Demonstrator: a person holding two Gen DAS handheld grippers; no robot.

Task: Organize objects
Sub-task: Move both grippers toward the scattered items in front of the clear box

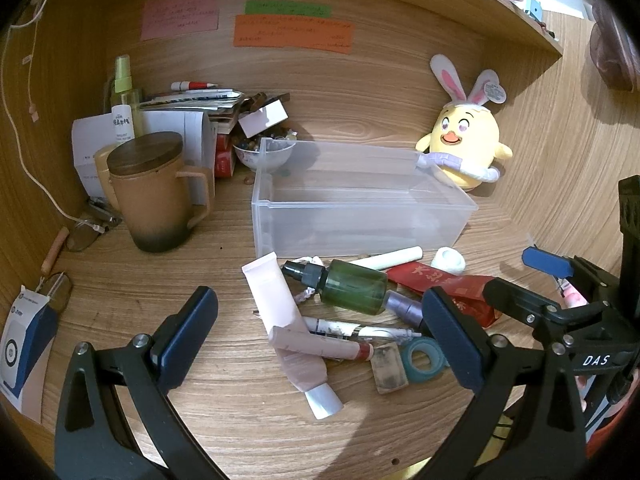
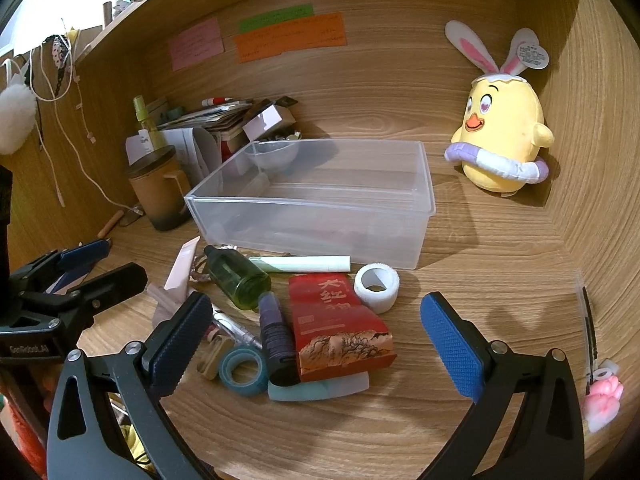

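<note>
**Both grippers open over the clutter**

Your left gripper (image 1: 320,336) hangs with fingers spread wide and holding nothing, above the pink tube (image 1: 272,292) and green bottle (image 1: 352,286); your right gripper (image 2: 316,344) is equally wide and empty, straddling the red packet (image 2: 340,332) and purple bottle (image 2: 276,336); the clear bin (image 2: 312,196) sits on the desk (image 2: 480,264) just behind the pile; the white tape roll (image 2: 378,286) lies beside the packet.

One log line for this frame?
left tongs: open, empty | right tongs: open, empty | clear bin: empty | clutter pile: on desk
</note>
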